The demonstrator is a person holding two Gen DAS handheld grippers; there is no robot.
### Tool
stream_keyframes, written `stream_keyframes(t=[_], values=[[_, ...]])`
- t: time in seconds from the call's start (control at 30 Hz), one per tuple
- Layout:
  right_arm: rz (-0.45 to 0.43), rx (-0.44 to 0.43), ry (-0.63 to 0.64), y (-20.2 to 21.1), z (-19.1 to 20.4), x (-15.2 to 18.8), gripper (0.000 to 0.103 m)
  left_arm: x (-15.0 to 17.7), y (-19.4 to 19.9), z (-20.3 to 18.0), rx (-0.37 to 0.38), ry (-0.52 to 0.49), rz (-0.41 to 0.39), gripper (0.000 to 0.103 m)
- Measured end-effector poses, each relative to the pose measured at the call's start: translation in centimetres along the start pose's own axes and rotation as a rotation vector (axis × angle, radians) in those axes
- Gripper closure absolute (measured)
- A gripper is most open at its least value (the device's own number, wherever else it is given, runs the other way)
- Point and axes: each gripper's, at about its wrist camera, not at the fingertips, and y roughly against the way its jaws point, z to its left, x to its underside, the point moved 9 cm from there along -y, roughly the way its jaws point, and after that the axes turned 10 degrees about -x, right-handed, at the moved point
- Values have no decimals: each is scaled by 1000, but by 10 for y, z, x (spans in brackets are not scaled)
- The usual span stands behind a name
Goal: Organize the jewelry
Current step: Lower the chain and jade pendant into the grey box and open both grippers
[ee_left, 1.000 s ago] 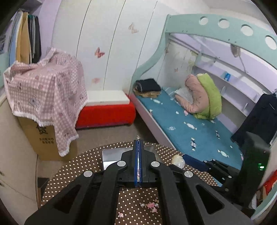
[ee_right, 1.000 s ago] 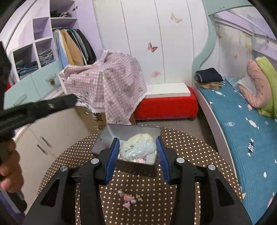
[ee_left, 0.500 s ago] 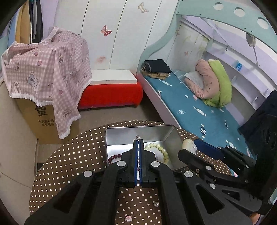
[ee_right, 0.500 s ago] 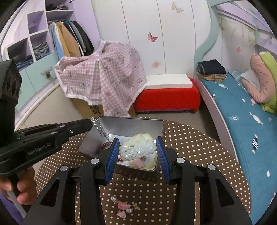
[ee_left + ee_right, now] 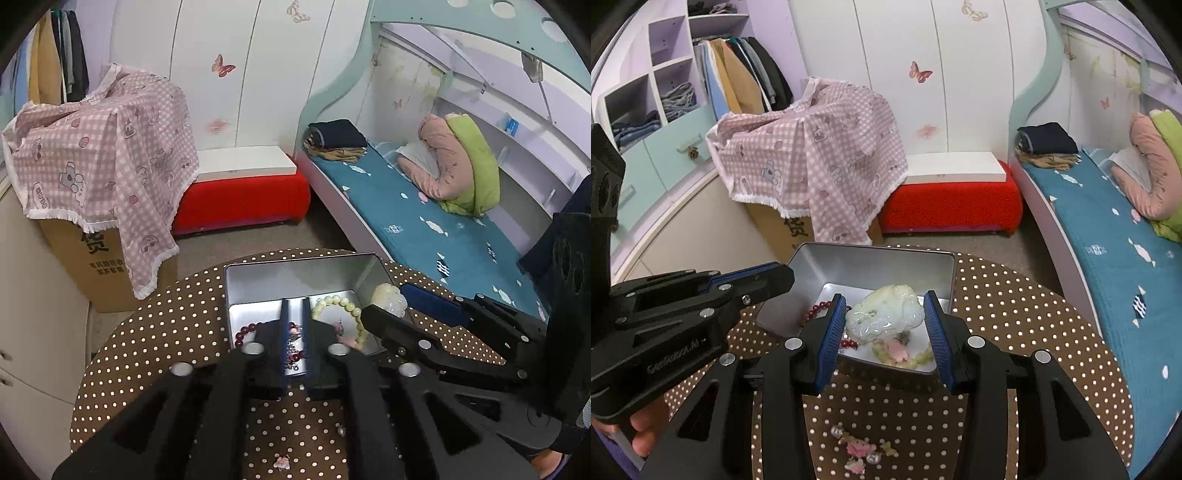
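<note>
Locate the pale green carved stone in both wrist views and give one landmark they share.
Left wrist: the carved stone sits right of centre, at the metal tin's right wall, held in the right tongs.
Right wrist: centre frame, gripped between the blue pads over the tin.
Shared landmark: the metal tin.

Tin (image 5: 871,266) on table (image 5: 1027,332), bracelets (image 5: 338,302) inside, hairclips (image 5: 858,448) before tin

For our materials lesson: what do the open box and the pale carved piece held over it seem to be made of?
Box: apparently tin-like metal, dull silver with soft reflections on its walls. Carved piece in the right gripper: looks like jade or similar stone, pale green, glossy, slightly translucent; resin cannot be excluded.
</note>
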Motion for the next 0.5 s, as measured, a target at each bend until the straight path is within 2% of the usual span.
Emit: stream_keyframes(t=[0.2,0.33,0.5], values=[[22,6,-5,-11,0,2,60,0,2,6,-9,8,-4,84],[42,8,-9,-19,0,5,60,2,2,8,-13,18,-2,71],[44,16,-9,-21,-1,7,60,4,1,9,-17,18,0,64]])
